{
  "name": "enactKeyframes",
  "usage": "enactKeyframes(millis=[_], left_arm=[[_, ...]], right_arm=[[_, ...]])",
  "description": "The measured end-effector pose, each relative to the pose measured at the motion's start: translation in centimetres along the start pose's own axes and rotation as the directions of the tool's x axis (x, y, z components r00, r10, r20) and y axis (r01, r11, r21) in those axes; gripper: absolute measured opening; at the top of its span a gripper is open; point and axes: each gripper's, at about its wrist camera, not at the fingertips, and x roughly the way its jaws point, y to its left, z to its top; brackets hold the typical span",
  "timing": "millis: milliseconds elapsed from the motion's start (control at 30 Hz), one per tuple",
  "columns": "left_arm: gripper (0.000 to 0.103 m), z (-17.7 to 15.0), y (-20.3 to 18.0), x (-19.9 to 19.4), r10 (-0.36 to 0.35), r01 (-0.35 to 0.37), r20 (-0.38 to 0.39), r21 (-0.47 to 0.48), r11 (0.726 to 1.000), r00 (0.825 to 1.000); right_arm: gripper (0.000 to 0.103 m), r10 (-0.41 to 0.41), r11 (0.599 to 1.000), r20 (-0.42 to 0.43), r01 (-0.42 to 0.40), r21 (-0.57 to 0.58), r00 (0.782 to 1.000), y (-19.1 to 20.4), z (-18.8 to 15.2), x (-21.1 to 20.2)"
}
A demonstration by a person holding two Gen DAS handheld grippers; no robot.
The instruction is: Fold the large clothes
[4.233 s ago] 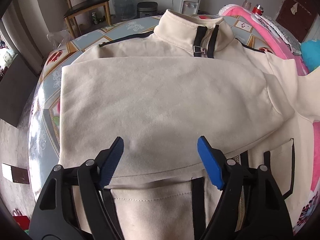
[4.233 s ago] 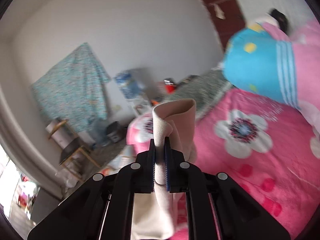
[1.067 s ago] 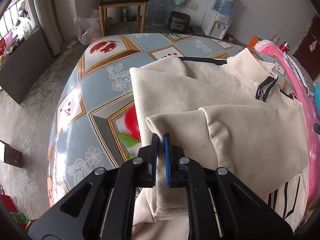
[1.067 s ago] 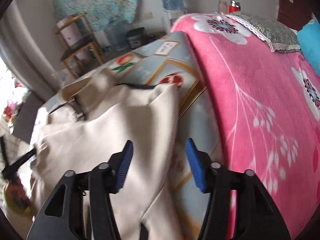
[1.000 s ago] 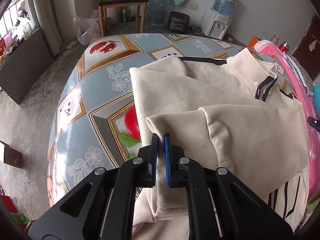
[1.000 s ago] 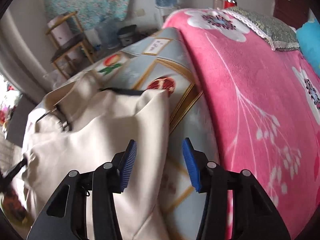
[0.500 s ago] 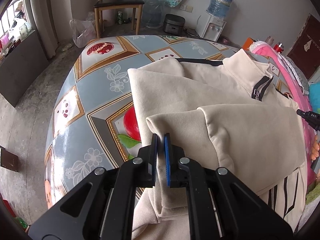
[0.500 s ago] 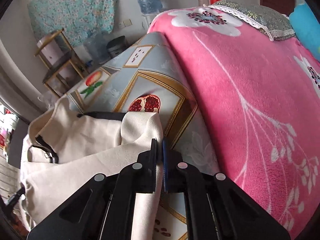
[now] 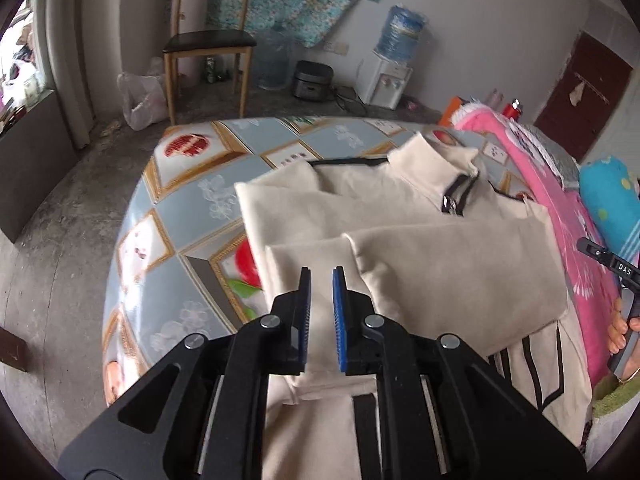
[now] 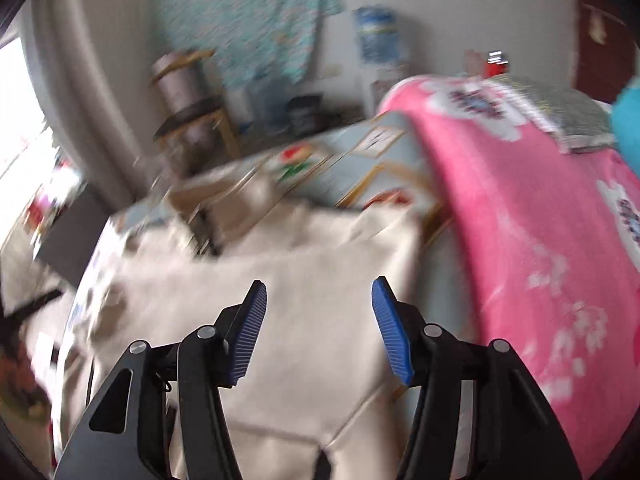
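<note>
On the left, the left hand-held gripper has just been opening; its jaws stand slightly parted above the folded sleeve, nothing pinched between them. The cream jacket lies flat on the patterned tabletop, sleeves crossed over its chest. It looks soft, thick and limp, so it should drape; the hem corners seem the best hold. On the right, the right hand-held gripper has just been opening and hangs released over the jacket.
</note>
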Motion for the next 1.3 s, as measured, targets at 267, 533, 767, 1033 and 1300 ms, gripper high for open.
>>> enactKeyframes(millis=[267,533,767,1033,1300], left_arm=[[0.014,-2.7,0.2,3.1,0.074,-0.080,-0.133,-0.039,0.996,0.988],[0.031,-7.1,1.4,-5.8,0.118,-0.122,-0.092,-0.033,0.992,0.989],[0.052,-16.8,2.3,-11.2,0.088,-0.095,-0.135,-0.045,0.995,0.987],[0.050,-23.8,3.7,-12.4,0.028,-0.049,-0.141,-0.147,0.988,0.990],[0.022,-25.0,3.9,-12.4,-0.040,0.019,-0.089,-0.225,0.974,0.995]], right_arm=[[0.055,-0.180,0.975,-0.169,0.153,-0.160,0.969,3.7,-5.4,3.0],[0.072,-0.071,0.997,-0.097,0.069,-0.025,0.993,3.6,-10.5,-7.6],[0.081,-0.118,0.991,-0.153,0.127,0.050,0.981,4.7,-19.2,-10.8],[0.081,-0.071,0.957,-0.121,0.102,0.273,0.990,1.2,-24.6,-14.6],[0.078,-0.093,0.920,-0.099,0.124,0.372,0.991,-3.4,-26.0,-15.7]])
